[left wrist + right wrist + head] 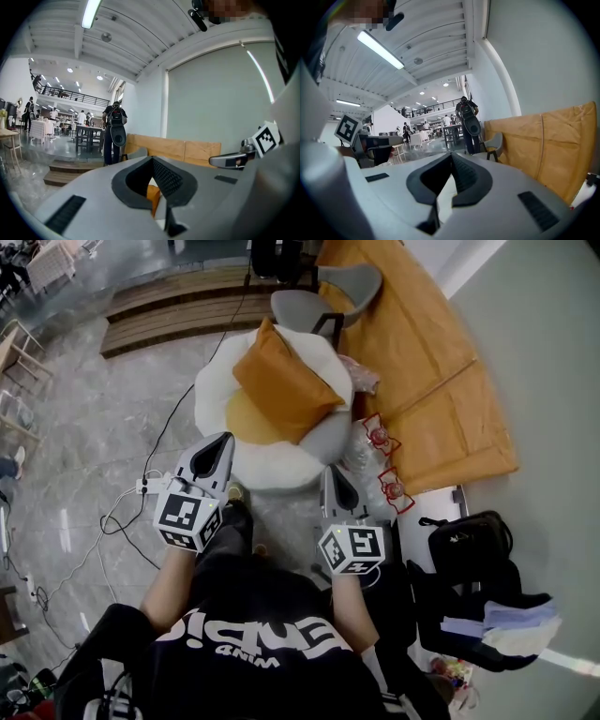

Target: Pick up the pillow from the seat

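Orange pillow (286,381) leans on white seat (211,395), straight ahead between left gripper (223,442) and right gripper (331,474); both stop short of it, jaws together, empty.

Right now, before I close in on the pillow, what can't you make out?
- Left gripper view: the left tongs hide the pillow but for an orange sliver.
- Right gripper view: the right tongs hide the pillow wholly.
- Head view: the pillow covers the seat's middle; the red-edged items beside it are too small to name.
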